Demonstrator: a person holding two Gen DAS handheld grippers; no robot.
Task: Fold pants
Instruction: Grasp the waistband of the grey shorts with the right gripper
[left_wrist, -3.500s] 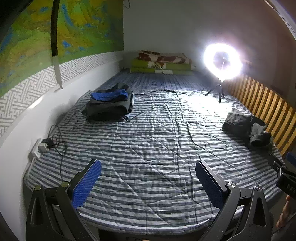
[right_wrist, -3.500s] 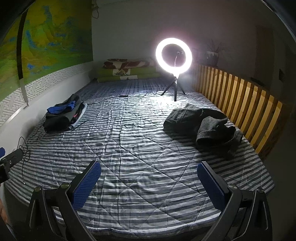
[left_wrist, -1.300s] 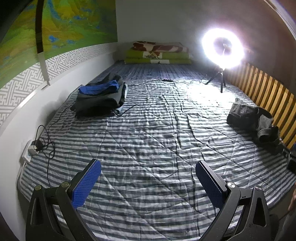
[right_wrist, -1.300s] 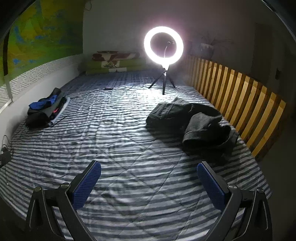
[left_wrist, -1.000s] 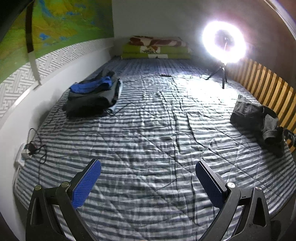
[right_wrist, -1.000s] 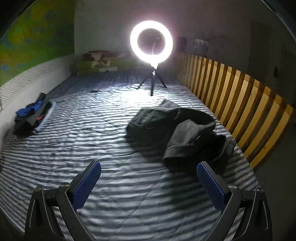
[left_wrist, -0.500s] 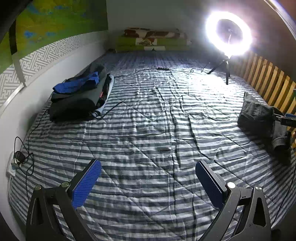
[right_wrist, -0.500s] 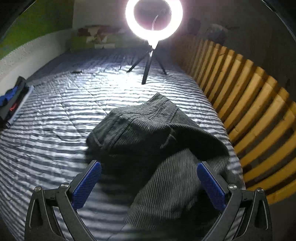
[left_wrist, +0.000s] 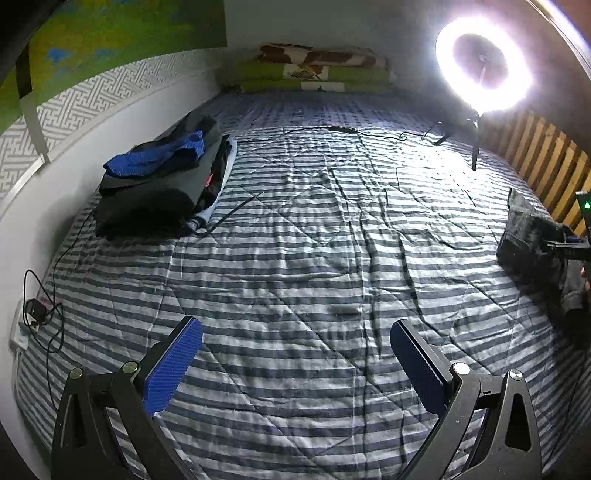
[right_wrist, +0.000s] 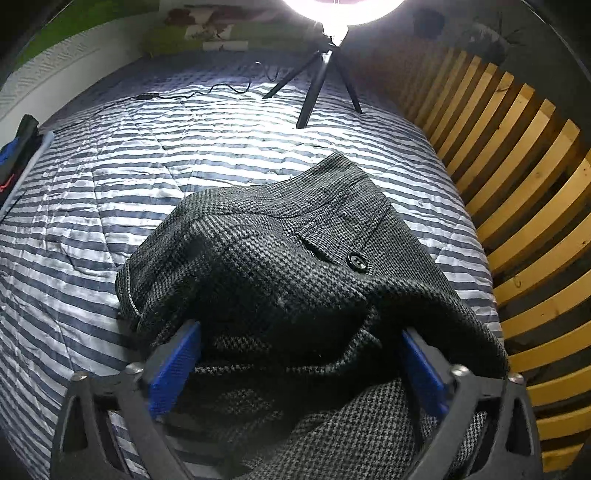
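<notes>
Crumpled dark grey houndstooth pants (right_wrist: 280, 266) lie on the striped bedspread (right_wrist: 110, 192) near the wooden slat rail; the left wrist view shows them at the far right (left_wrist: 524, 240). My right gripper (right_wrist: 299, 332) is pushed into the pile and its jaws are closing, with a bulge of the fabric between the blue pads (right_wrist: 177, 365). The cloth drapes over both fingertips, and a firm pinch does not show. My left gripper (left_wrist: 295, 326) hangs open above the bare bedspread with nothing between its fingers. The right gripper's body (left_wrist: 569, 247) shows at the pants.
A lit ring light (left_wrist: 484, 62) on a tripod (right_wrist: 321, 81) stands at the far right of the bed, its cable trailing across. A stack of dark and blue clothes (left_wrist: 162, 184) lies by the left wall. A wooden slat rail (right_wrist: 517, 166) bounds the right side. Pillows (left_wrist: 314, 74) lie at the far end.
My right gripper has dropped forward onto the pants, so fabric now sits between its fingers, which have drawn slightly closer. My left gripper has drifted forward and lower over the bed, still open.
</notes>
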